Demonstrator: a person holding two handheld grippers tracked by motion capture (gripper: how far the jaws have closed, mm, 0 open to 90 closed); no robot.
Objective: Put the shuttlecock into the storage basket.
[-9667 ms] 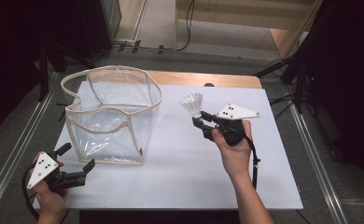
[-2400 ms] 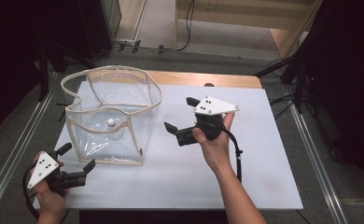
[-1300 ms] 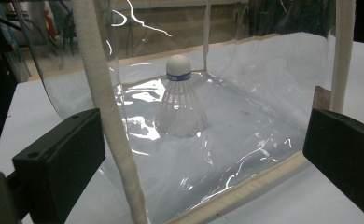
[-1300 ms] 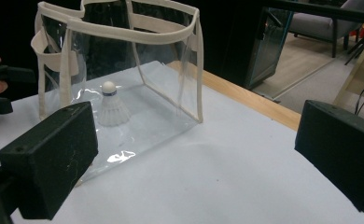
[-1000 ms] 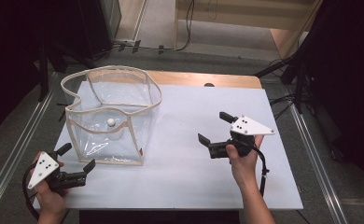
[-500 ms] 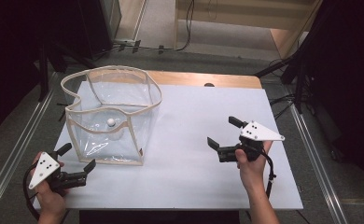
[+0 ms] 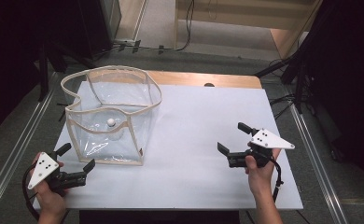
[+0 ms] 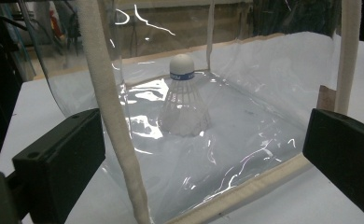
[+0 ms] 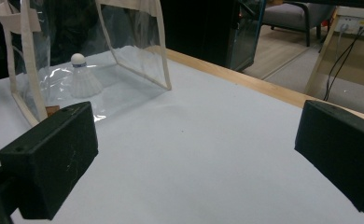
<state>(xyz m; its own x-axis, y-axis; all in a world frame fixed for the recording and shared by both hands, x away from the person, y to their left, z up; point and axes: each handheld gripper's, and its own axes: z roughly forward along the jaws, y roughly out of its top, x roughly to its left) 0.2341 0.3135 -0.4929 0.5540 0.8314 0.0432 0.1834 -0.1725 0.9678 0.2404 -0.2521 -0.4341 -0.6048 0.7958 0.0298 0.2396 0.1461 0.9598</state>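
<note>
My right gripper [image 7: 234, 144] has drawn back to the lower right of the frame, jaws released and empty (my left gripper [image 7: 76, 160] likewise), and the shuttlecock [image 7: 110, 122] now stands inside the clear bag [image 7: 138, 100] at upper left, so the drop looks done.

You are looking at a white table [image 7: 203, 126]. A wooden strip [image 7: 194, 78] is running along its edge at 12 o'clock. Black cables [image 7: 187, 23] are lying on the floor past it. A grey chair [image 9: 290, 13] is sitting far off at 1 o'clock.
</note>
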